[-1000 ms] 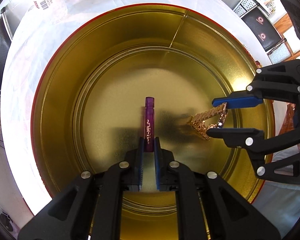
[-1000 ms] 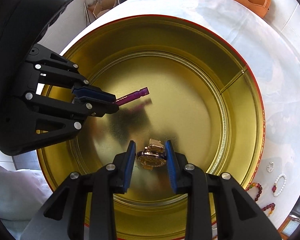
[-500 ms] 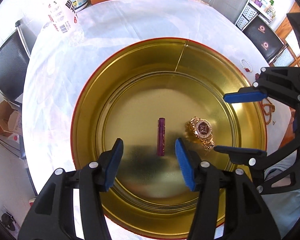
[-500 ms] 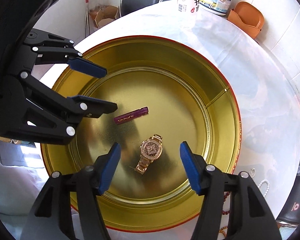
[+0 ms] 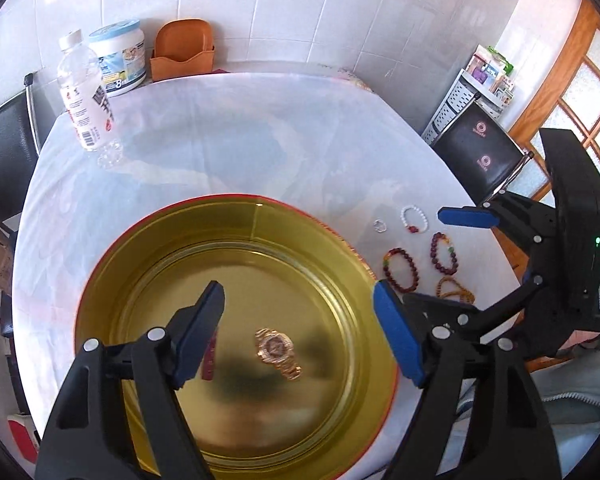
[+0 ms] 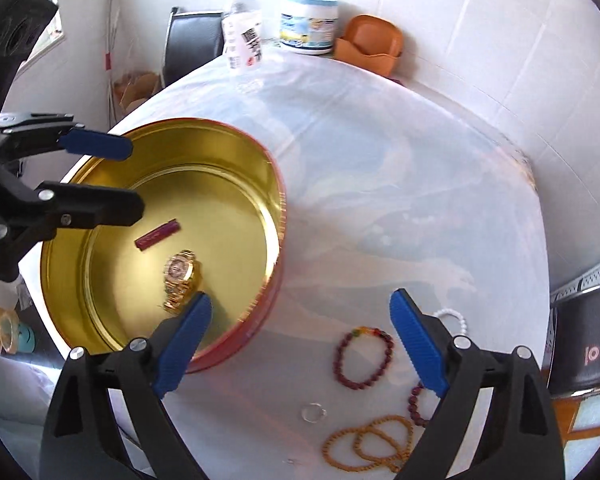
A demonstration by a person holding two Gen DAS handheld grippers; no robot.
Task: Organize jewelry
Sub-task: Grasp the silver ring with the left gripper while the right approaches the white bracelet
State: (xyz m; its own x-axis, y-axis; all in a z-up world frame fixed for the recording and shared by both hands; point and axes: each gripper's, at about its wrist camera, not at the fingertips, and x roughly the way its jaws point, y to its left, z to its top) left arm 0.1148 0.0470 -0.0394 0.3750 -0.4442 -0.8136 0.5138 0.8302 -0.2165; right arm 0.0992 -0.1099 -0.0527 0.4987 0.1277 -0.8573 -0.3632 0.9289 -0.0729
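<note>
Both hand-held grippers, left point(image 5: 300, 332) and right point(image 6: 300, 344), are wide apart and hold nothing. The gold watch point(image 5: 278, 352) lies in the round tin point(image 6: 274, 240). The bead bracelets point(image 6: 364, 360) could roll or slip on the smooth white worktop point(image 6: 400, 180) by the tiled wall.

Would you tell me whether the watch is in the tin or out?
In: the watch lies on the tin floor.
</note>
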